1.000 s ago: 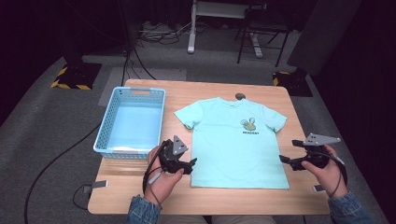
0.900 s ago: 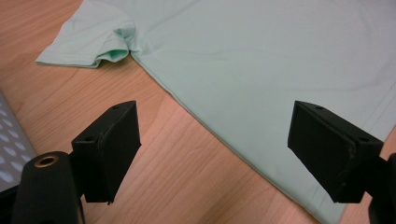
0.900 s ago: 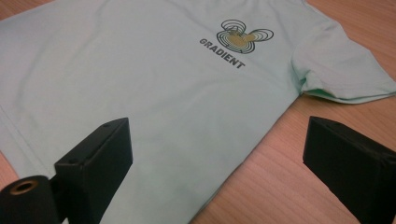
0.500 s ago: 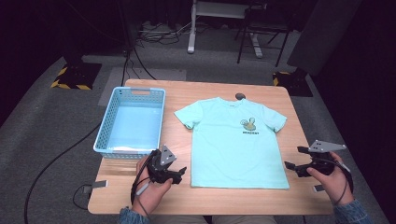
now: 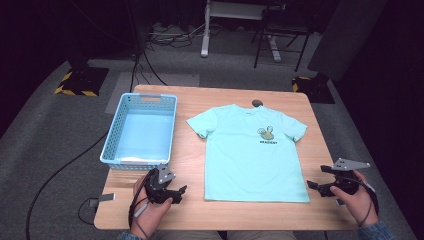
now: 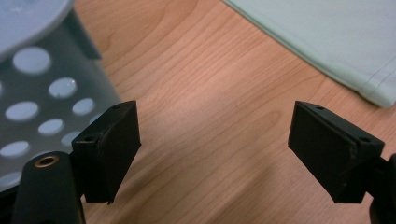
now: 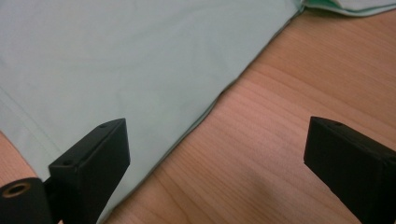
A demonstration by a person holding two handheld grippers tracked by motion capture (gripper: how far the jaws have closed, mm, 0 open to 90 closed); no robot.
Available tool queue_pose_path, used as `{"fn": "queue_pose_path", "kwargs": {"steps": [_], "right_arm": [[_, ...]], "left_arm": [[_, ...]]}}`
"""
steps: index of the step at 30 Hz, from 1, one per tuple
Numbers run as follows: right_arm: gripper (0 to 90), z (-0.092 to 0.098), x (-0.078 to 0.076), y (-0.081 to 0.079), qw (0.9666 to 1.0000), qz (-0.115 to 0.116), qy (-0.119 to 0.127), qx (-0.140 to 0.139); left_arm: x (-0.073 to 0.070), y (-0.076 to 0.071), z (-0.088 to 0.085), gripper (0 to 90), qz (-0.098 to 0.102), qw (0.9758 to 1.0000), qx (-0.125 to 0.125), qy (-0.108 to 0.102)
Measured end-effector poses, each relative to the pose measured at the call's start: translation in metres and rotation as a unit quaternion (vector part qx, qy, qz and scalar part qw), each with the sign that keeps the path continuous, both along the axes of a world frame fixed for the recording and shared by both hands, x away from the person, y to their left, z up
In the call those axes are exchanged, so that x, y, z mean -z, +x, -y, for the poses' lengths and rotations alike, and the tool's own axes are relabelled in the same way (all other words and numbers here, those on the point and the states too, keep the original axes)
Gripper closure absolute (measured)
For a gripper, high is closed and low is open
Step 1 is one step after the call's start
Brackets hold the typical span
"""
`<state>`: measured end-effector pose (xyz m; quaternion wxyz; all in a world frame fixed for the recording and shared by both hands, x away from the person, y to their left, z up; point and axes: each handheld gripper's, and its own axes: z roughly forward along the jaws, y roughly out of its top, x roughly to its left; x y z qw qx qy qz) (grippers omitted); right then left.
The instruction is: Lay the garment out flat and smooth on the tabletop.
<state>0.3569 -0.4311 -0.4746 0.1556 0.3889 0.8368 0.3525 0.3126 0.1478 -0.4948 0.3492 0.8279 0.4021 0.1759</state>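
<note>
Since the earlier picture both my hands have drawn back toward the near edge of the table (image 5: 190, 100) and sunk lower, the left one sliding off the shirt's corner to bare wood.

From the high view, the T-shirt (image 5: 250, 150) lies flat and face up in the middle of the table, collar away from me, hem toward me, so its long axis runs straight away from my seat. The left hand-held gripper (image 5: 177, 195) sits just outside the near left hem corner, pointing right at it, in front of the blue basket (image 5: 112, 145). The right hand-held gripper (image 5: 315, 186) sits just outside the near right hem corner, pointing left. I judge the left one slightly nearer its corner, but the two are close to mirrored.

In the left gripper view, the jaws of the left hand-held gripper (image 6: 215, 149) stand wide with nothing between them but wood; the shirt's hem corner lies ahead and to the right, the basket wall on the left.

In the right gripper view, the right hand-held gripper (image 7: 215, 163) is also spread wide and empty, and the shirt's side edge runs diagonally between the jaws, cloth on the left, wood on the right
</note>
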Motion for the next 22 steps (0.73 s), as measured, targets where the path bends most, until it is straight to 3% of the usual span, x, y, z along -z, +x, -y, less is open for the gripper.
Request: {"fn": "queue_pose_path", "kwargs": {"steps": [6, 7, 10, 12, 14, 22], "right_arm": [[6.2, 0.007, 0.015, -0.006, 0.9999, -0.012, -0.005, 0.008], [6.2, 0.007, 0.018, -0.007, 0.9998, -0.015, -0.004, 0.009], [5.4, 0.009, 0.025, -0.010, 0.9996, -0.021, -0.010, 0.014], [4.6, 0.009, 0.028, -0.011, 0.9997, -0.018, -0.013, 0.013], [2.3, 0.009, 0.032, -0.015, 0.9998, 0.004, -0.009, 0.019], [1.1, 0.008, 0.033, -0.018, 0.9996, 0.004, -0.007, 0.027]], "left_arm": [[0.011, -0.002, -0.010, 16.5, -0.015, 0.9998, -0.010, 0.009], [0.013, -0.003, -0.012, 15.8, -0.016, 0.9998, -0.015, -0.001], [0.014, -0.004, -0.016, 15.3, -0.010, 0.9997, -0.020, -0.005], [0.015, -0.005, -0.019, 13.4, -0.010, 0.9996, -0.027, -0.006], [0.015, -0.005, -0.020, 9.6, -0.015, 0.9993, -0.034, -0.004], [0.015, -0.005, -0.021, 7.4, -0.018, 0.9991, -0.038, -0.004]]}}
